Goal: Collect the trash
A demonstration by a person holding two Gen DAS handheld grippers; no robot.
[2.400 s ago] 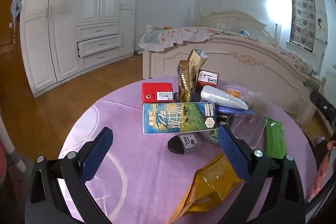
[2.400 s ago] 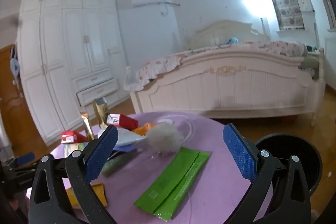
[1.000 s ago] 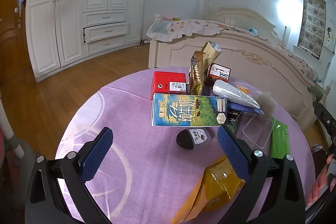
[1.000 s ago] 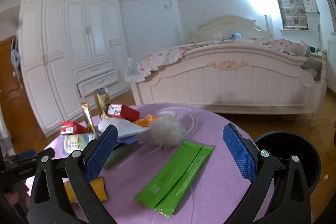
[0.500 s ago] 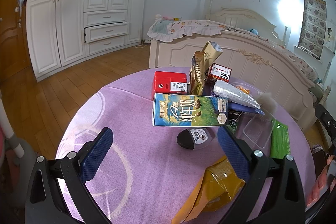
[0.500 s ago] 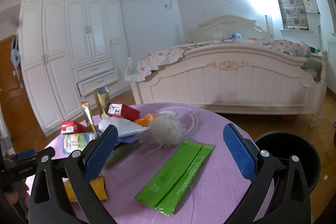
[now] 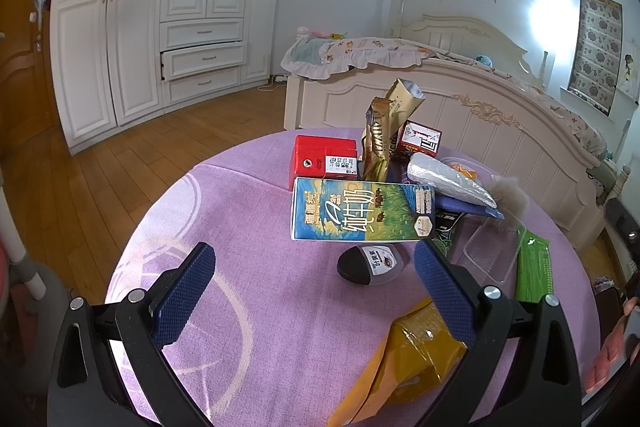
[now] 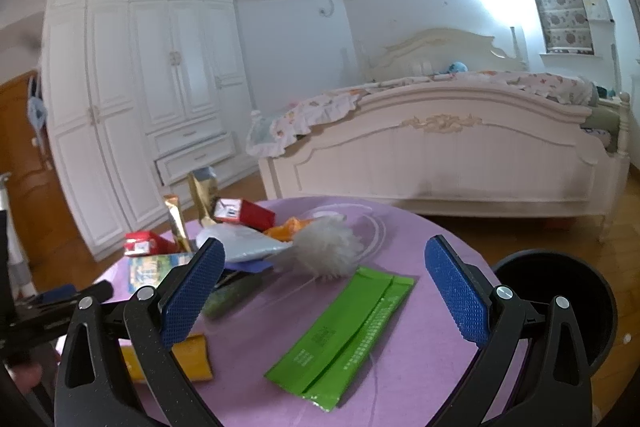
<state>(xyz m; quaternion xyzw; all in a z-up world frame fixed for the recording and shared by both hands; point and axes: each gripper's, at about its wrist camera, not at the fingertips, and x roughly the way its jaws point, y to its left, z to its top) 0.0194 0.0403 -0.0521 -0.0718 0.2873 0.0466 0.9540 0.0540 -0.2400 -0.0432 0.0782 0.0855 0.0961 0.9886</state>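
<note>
Trash lies on a round purple table [image 7: 224, 227]. In the left wrist view a blue-green milk carton [image 7: 362, 209] lies ahead of my open, empty left gripper [image 7: 316, 283], with a dark pouch [image 7: 370, 263] and a yellow bag [image 7: 408, 355] nearer. A red box [image 7: 323, 161] and gold sachets [image 7: 384, 135] stand behind. In the right wrist view my open, empty right gripper [image 8: 324, 291] hovers over a green packet [image 8: 344, 335], near a grey fluffy ball [image 8: 326, 253]. A black bin [image 8: 560, 303] stands on the floor at the right.
A cream bed [image 8: 460, 155] stands behind the table. White wardrobes [image 7: 160, 7] line the far wall over wooden floor. A clear plastic tray [image 7: 494, 251] and a silver pouch [image 7: 448, 179] lie among the trash. The left gripper [image 8: 52, 301] shows at the right wrist view's left edge.
The left gripper has drawn slightly nearer to the milk carton and tilted down since the first frames. The right gripper has barely moved. Both stay open.
</note>
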